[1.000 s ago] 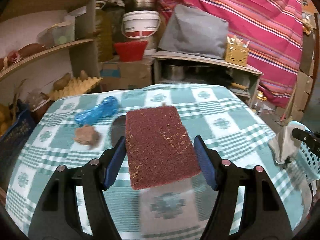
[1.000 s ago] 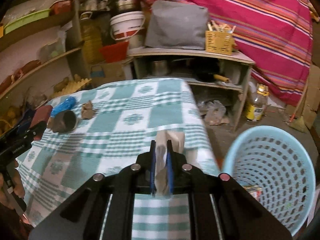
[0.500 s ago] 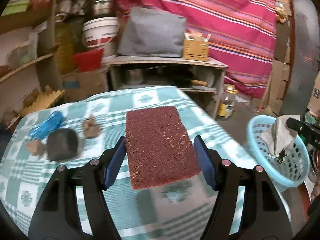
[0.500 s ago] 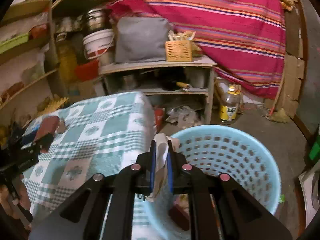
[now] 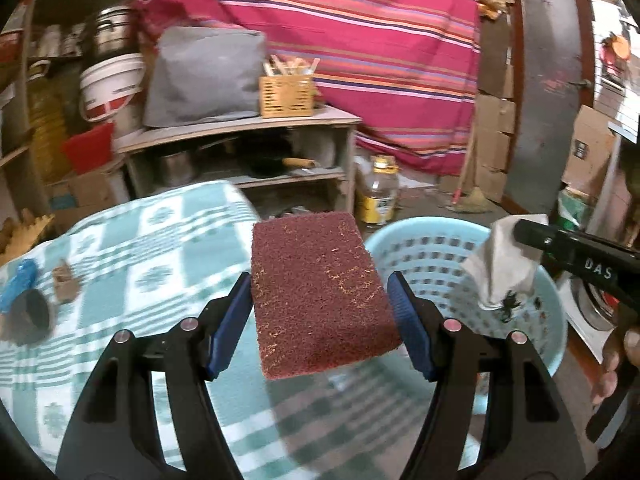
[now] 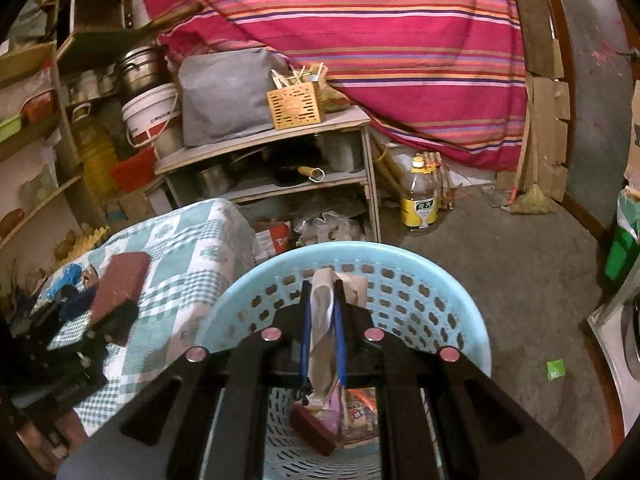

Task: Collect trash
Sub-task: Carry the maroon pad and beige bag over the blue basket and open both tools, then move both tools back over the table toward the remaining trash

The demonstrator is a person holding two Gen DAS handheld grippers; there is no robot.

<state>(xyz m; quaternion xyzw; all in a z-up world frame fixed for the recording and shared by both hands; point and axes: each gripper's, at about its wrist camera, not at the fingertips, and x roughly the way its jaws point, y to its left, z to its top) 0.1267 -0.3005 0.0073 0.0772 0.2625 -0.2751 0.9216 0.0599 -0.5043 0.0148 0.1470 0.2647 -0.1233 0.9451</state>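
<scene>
My left gripper (image 5: 319, 280) is shut on a maroon scouring pad (image 5: 320, 296), its blue pads pressed on both long sides, above the table's right edge. The light blue basket (image 5: 404, 236) stands just right of it on the floor. My right gripper (image 6: 322, 286) is shut on a crumpled beige paper (image 6: 322, 304) and hangs over the basket (image 6: 360, 250); in the left wrist view the paper (image 5: 500, 264) dangles above the basket's inside. Some trash (image 6: 316, 428) lies at the basket's bottom. A blue wrapper (image 5: 18, 284), a brown scrap (image 5: 64, 282) and a dark round thing (image 5: 28, 316) lie on the checked tablecloth (image 5: 160, 240).
A wooden shelf unit (image 6: 280, 148) with pots stands behind the table. An oil bottle (image 6: 420, 200) and a broom (image 6: 528, 200) are on the floor by the striped cloth (image 6: 360, 20). A green scrap (image 6: 555, 369) lies right of the basket. A hand (image 5: 616, 360) holds the right gripper.
Both grippers have swung right, away from the table's middle. The right one with its paper went from the table's edge to above the basket; the left one carried the pad toward the basket.
</scene>
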